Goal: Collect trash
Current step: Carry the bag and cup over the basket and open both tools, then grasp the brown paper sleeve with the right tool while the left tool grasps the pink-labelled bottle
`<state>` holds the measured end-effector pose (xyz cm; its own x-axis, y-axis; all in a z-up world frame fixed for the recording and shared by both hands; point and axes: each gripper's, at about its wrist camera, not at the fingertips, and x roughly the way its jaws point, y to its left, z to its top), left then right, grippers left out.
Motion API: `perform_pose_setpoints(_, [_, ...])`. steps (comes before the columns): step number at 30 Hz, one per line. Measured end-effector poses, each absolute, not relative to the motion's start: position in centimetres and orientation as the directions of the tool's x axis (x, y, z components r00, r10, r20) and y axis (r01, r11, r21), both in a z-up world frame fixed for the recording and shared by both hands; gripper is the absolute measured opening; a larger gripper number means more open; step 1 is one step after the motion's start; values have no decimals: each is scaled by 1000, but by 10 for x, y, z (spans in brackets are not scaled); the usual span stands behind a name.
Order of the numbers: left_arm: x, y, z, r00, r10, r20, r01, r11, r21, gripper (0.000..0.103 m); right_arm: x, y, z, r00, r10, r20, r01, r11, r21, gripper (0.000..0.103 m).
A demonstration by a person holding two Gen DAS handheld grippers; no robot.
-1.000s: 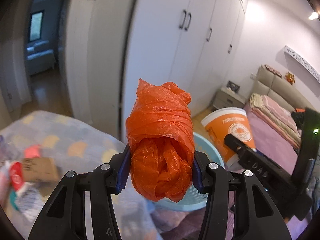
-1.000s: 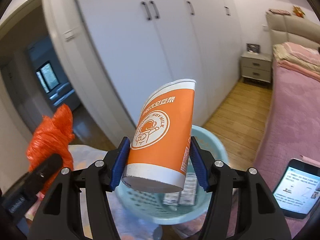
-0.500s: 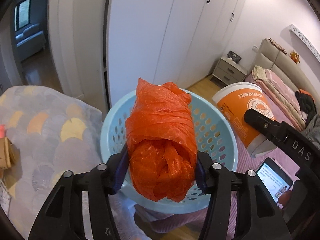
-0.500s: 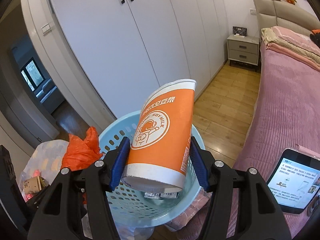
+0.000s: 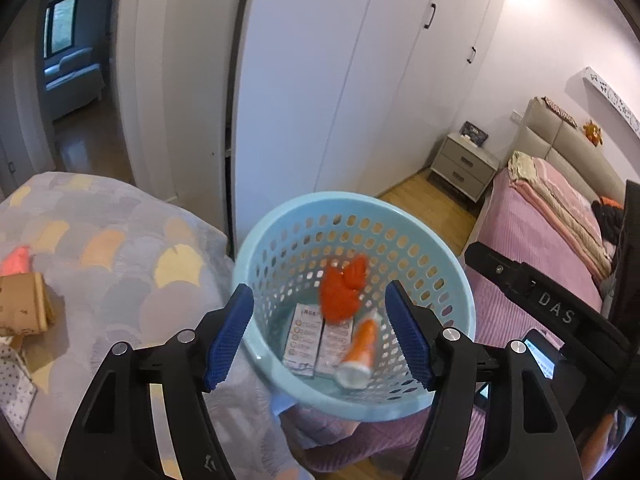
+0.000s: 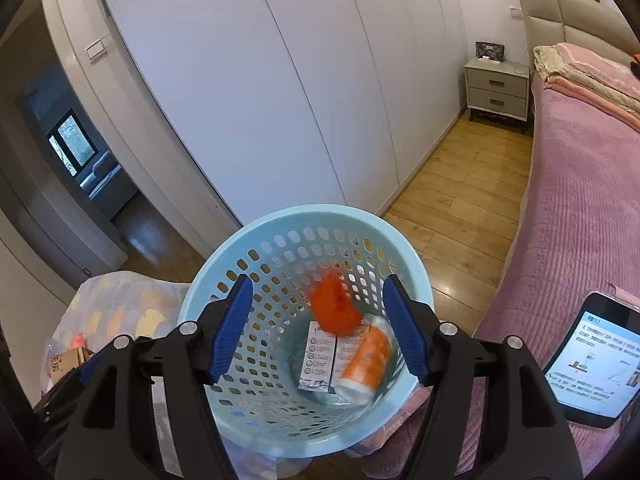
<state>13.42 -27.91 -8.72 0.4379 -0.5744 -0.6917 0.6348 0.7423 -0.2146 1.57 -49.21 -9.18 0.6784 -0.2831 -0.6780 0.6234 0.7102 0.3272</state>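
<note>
A light blue perforated basket (image 5: 280, 224) (image 6: 224, 264) stands below both grippers. Inside it lie a crumpled orange plastic bag (image 5: 342, 294) (image 6: 332, 306), an orange and white paper cup (image 5: 360, 350) (image 6: 366, 360) on its side, and two small white cartons (image 5: 318, 338) (image 6: 322, 354). My left gripper (image 5: 320, 334) hovers over the basket's near rim, its jaws opening with nothing between them. My right gripper (image 6: 318, 326) hangs likewise over the basket, jaws opening and empty. The right gripper's black body (image 5: 532, 304) shows at the right of the left wrist view.
A grey patterned blanket (image 5: 120, 240) at the left carries a cardboard piece (image 5: 24, 308) and red wrapper (image 5: 16, 260). A pink bed (image 6: 580, 200) with a phone (image 6: 592, 354) lies right. White wardrobes (image 6: 280, 80), a nightstand (image 6: 498, 88) and wooden floor (image 6: 460, 184) are behind.
The left gripper let go of the orange bag and the right let go of the cup; both now lie in the basket. Both grippers sank toward the basket and their jaws widened.
</note>
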Motion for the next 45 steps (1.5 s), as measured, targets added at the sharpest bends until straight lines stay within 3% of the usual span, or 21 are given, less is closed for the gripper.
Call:
perform_pose_setpoints(11, [127,-236,-65,503,-576,-645,589,774,-232,68,13,-469,-77,719,-240,-652,564,750,346,64])
perform_pose_setpoints(26, [132,-90,-8,703,-450,-551,408,890,-205,68,58,-351,-41,804,-78,-590,310,901,303,64])
perform_pose_setpoints(45, [184,120,-45,739,-151,-657,48,984,-172,68,143,-190,-49,757,132,-640,29,972,235,64])
